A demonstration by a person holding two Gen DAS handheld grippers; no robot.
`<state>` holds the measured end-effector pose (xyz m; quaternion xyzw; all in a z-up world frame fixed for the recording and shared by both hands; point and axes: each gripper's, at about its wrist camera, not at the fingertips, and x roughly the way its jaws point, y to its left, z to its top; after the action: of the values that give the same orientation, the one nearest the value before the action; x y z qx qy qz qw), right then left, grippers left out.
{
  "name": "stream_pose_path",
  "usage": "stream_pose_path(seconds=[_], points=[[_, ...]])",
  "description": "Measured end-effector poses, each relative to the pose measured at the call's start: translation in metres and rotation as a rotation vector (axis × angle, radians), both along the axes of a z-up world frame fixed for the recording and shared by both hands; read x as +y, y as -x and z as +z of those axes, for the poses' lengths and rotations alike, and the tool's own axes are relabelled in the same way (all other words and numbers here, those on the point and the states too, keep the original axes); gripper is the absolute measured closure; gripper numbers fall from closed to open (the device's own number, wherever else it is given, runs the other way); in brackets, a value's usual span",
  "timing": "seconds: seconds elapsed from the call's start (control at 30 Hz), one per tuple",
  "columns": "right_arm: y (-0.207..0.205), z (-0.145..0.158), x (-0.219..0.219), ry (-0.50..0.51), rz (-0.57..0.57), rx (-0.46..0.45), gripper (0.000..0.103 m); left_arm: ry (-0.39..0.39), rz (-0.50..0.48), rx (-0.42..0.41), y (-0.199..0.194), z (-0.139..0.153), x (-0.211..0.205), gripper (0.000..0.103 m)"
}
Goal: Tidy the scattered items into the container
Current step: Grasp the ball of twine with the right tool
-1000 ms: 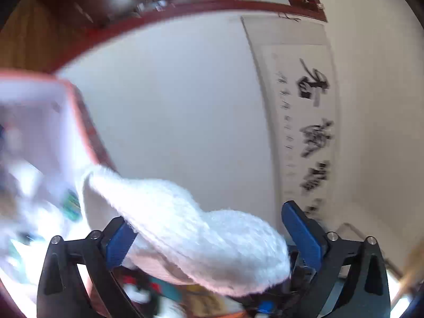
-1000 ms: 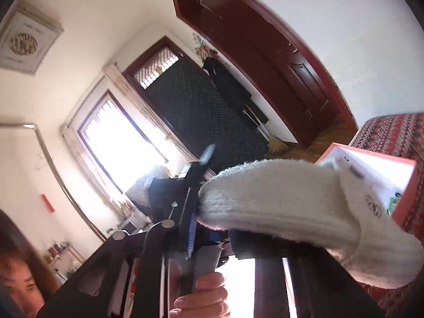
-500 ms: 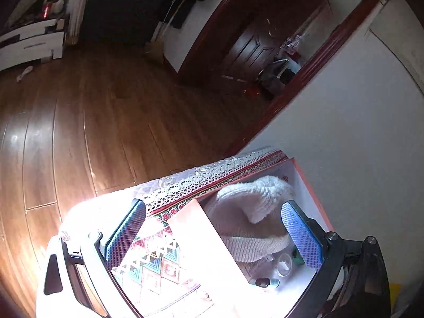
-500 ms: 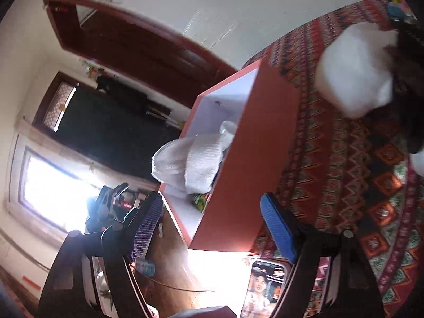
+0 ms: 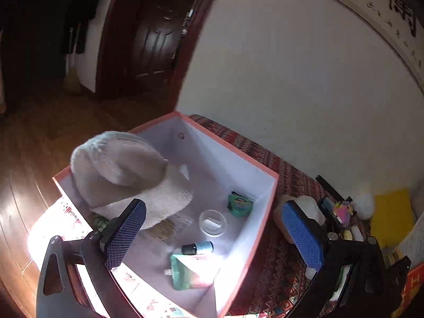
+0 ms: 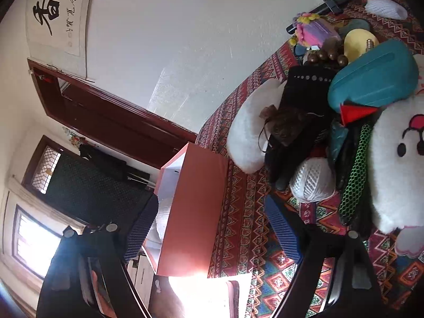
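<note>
The orange box with white walls stands on a patterned cloth. A white knit hat lies in it, draped over its left rim. On the box floor are a clear round lid, a teal packet, a small bottle and a green pouch. My left gripper hangs open above the box with nothing in it. My right gripper is beside the box's outer wall. Its jaws are opening and nothing is held between them.
Right of the box on the cloth is a pile: a white plush toy, a teal case, a white yarn ball, a black pouch, wooden beads. A wall runs behind; wooden floor lies left of the box.
A second ago the hat was up between the grippers, with the right one shut on it. Now it lies in the box, and the right gripper has opened and swung toward the pile.
</note>
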<state>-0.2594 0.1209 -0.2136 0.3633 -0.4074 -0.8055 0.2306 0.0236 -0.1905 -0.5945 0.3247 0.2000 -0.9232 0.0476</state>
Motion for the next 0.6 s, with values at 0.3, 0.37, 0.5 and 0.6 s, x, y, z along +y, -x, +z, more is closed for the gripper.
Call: stream_pose_path(seconds=[0.3, 0.37, 0.5, 0.6], points=[[0.022, -0.06, -0.007, -0.134, -0.004, -0.171, 0.027, 0.136, -0.221, -0.165, 0.042, -0.051, 0.113, 0.0], [0.026, -0.066, -0.009, -0.195, -0.039, -0.193, 0.027, 0.146, -0.222, -0.182, 0.046, -0.056, 0.117, 0.0], [0.033, -0.052, -0.033, -0.607, -0.114, -0.096, 0.027, 0.126, -0.198, -0.193, 0.047, -0.059, 0.101, 0.0], [0.041, -0.058, -0.056, -0.815, -0.071, -0.05, 0.02, 0.101, -0.142, -0.195, 0.047, -0.057, 0.072, 0.0]])
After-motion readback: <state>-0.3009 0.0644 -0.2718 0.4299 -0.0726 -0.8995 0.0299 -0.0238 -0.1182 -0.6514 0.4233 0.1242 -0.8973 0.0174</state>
